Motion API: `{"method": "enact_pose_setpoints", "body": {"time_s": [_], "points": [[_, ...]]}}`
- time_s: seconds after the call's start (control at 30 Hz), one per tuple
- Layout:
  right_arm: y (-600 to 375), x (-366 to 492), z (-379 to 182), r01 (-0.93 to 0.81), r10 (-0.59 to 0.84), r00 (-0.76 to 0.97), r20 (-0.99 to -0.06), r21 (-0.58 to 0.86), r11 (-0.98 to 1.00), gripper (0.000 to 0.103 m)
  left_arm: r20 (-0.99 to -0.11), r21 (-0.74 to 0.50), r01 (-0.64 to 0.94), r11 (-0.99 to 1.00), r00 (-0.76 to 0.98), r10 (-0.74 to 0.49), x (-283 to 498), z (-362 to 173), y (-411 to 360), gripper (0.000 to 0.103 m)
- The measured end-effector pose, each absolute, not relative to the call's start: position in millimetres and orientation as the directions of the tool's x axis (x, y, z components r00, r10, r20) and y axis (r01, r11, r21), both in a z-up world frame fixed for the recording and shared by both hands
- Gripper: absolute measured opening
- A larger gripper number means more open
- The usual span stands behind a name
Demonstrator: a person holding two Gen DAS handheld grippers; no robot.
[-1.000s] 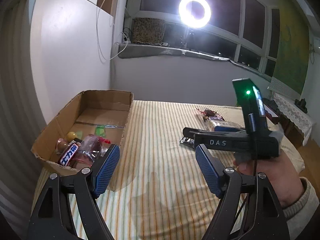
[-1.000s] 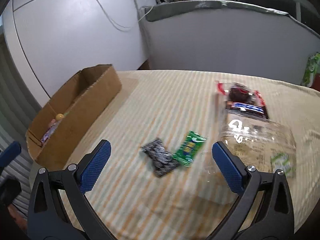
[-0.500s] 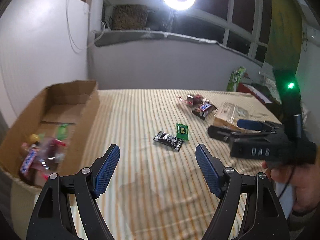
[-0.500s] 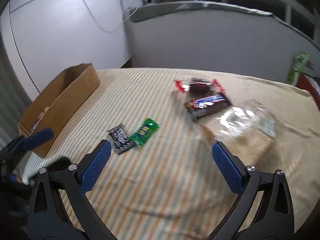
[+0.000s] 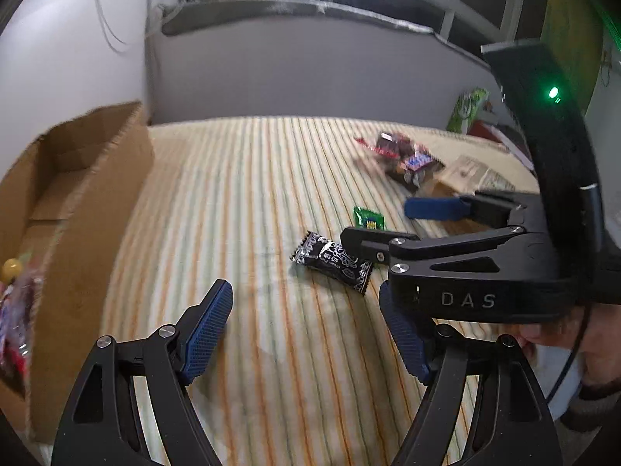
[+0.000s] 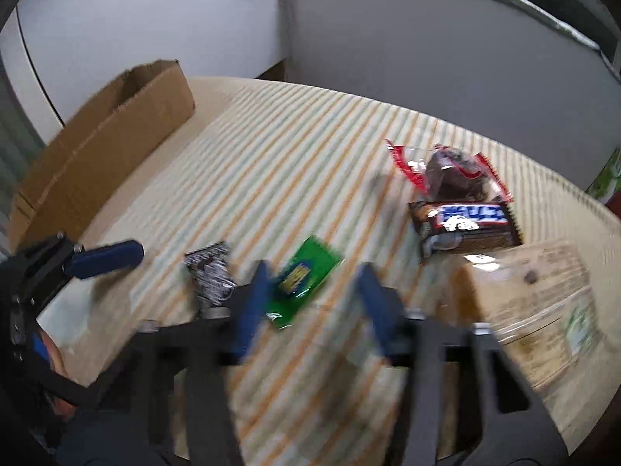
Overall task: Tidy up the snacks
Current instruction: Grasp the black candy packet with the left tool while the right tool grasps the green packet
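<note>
A cardboard box (image 5: 77,178) stands at the table's left with several snacks (image 5: 15,303) inside. A black patterned packet (image 5: 332,262) lies just beyond my left gripper (image 5: 306,322), which is open and empty. Beside it lies a small green packet (image 5: 368,217). My right gripper (image 5: 396,225) hangs over both. In the right wrist view my right gripper (image 6: 314,295) is blurred and its jaws are closing. The green packet (image 6: 306,275) lies by the left finger, partly between the jaws, with no pad pressing on it. The black packet (image 6: 209,275) lies outside them, to the left.
Farther right lie a Snickers bar (image 6: 465,221), a red-edged clear pack of dark snacks (image 6: 450,174) and a big clear bag of brown contents (image 6: 535,295). A green bag (image 5: 469,108) stands at the table's far edge. A person's hand holds the right gripper.
My left gripper has swung from the box toward the loose packets and tipped down. My right gripper's jaws have narrowed a lot and it has come down over the green packet.
</note>
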State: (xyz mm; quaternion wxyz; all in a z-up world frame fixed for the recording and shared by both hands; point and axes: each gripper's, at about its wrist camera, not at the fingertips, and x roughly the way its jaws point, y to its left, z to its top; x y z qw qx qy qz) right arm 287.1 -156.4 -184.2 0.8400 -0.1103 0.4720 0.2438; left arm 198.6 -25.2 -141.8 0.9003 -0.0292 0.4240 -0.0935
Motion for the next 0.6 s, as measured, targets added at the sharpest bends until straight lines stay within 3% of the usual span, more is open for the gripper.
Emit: {"method": "enact_pose_setpoints", "body": {"time_s": [0.07, 0.23, 0.43, 0.6], "points": [[-163, 288, -184, -0.529, 0.323, 0.424, -0.846, 0.058, 0.846, 0.023, -0.763, -0.13, 0.154, 0.98, 0.616, -0.198, 203, -144, -29, 0.078], [-186, 283, -182, -0.53, 0.355, 0.418, -0.836, 0.093, 0.843, 0.014, -0.782, -0.103, 0.2, 0.974, 0.589, -0.204, 218, -149, -45, 0.077], [-201, 268, -176, -0.513, 0.373, 0.447, -0.813, 0.108, 0.851, 0.011, -0.778, -0.092, 0.193, 0.977, 0.598, -0.192, 224, -149, -42, 0.036], [-212, 251, -167, -0.479, 0.396, 0.492, -0.775, 0.139, 0.867, 0.009, -0.766, -0.137, 0.196, 0.971, 0.601, -0.23, 224, -149, -35, 0.033]]}}
